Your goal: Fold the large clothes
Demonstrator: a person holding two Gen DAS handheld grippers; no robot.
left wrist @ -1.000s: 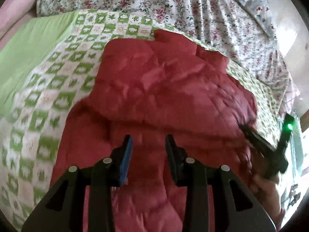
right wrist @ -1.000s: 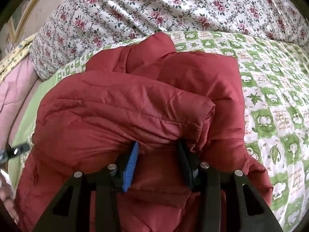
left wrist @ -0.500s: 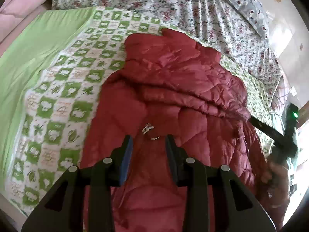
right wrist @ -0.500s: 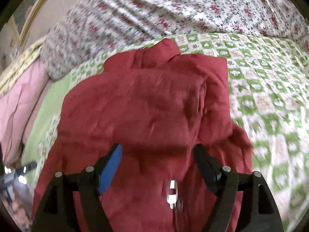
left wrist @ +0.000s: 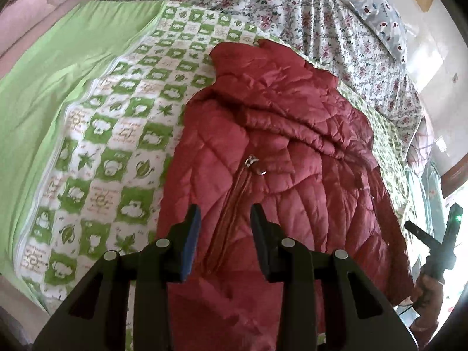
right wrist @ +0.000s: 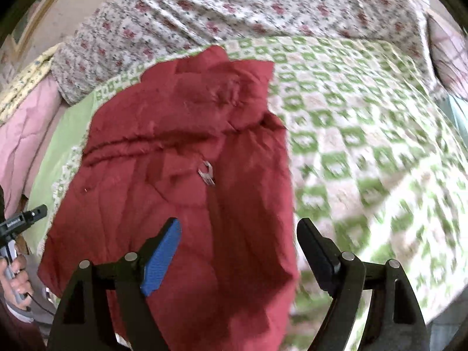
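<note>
A dark red quilted puffer jacket (left wrist: 286, 152) lies on the bed, both sleeves folded in across its chest, the zipper pull (left wrist: 253, 163) showing in the middle. It also shows in the right wrist view (right wrist: 187, 152). My left gripper (left wrist: 225, 219) is open and empty, held above the jacket's lower front. My right gripper (right wrist: 238, 234) is wide open and empty, above the jacket's lower right edge. The right gripper also shows in the left wrist view (left wrist: 433, 242), and the left gripper in the right wrist view (right wrist: 23, 219).
The jacket rests on a green-and-white checked blanket (left wrist: 117, 134), which also shows in the right wrist view (right wrist: 365, 134). A floral quilt (left wrist: 307, 8) is heaped at the far side. A plain green sheet (left wrist: 58, 67) and pink bedding (left wrist: 32, 3) lie to the left.
My right gripper has let go of the sleeve, opened wide and drawn back. Both grippers have pulled back from the jacket, which lies flatter, zipper pull now uncovered.
</note>
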